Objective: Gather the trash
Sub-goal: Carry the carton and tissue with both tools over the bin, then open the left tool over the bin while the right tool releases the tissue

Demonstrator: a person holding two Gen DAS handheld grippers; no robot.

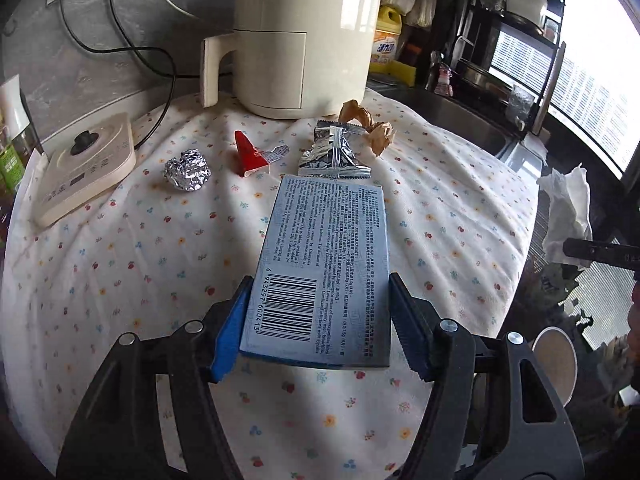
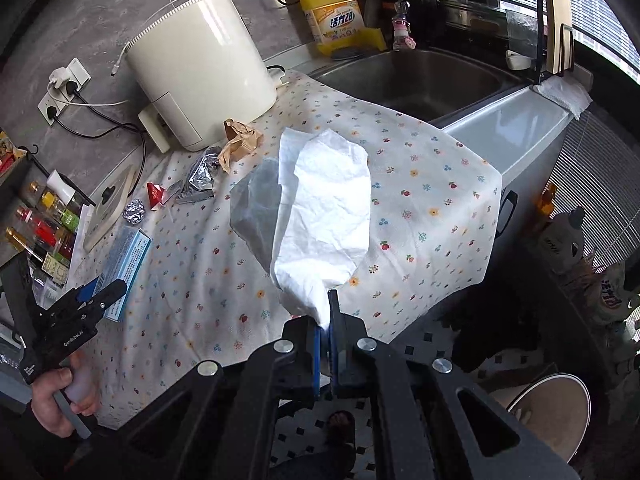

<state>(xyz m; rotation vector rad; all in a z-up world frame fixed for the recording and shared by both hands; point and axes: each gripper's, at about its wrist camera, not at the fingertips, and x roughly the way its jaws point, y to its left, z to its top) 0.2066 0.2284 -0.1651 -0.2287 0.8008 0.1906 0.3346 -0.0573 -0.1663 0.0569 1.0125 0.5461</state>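
Observation:
My left gripper (image 1: pixel 320 320) is shut on a flat blue medicine box (image 1: pixel 324 264) with a barcode, held over the flowered tablecloth (image 1: pixel 120 264); it also shows in the right wrist view (image 2: pixel 124 268). My right gripper (image 2: pixel 326 320) is shut on a crumpled white paper towel (image 2: pixel 324 220), held up above the table's right edge; it also shows in the left wrist view (image 1: pixel 568 208). On the cloth lie a foil ball (image 1: pixel 187 170), a red wrapper (image 1: pixel 250 154), a silver foil packet (image 1: pixel 334 148) and crumpled brown paper (image 1: pixel 370 124).
A cream air fryer (image 1: pixel 304 36) stands at the back, a flat cream appliance (image 1: pixel 86 168) at the left. A steel sink (image 2: pixel 420 76) and yellow detergent bottle (image 2: pixel 334 12) are behind. A round white bin (image 2: pixel 548 412) stands on the floor at the right. Bottles (image 2: pixel 40 228) line the left.

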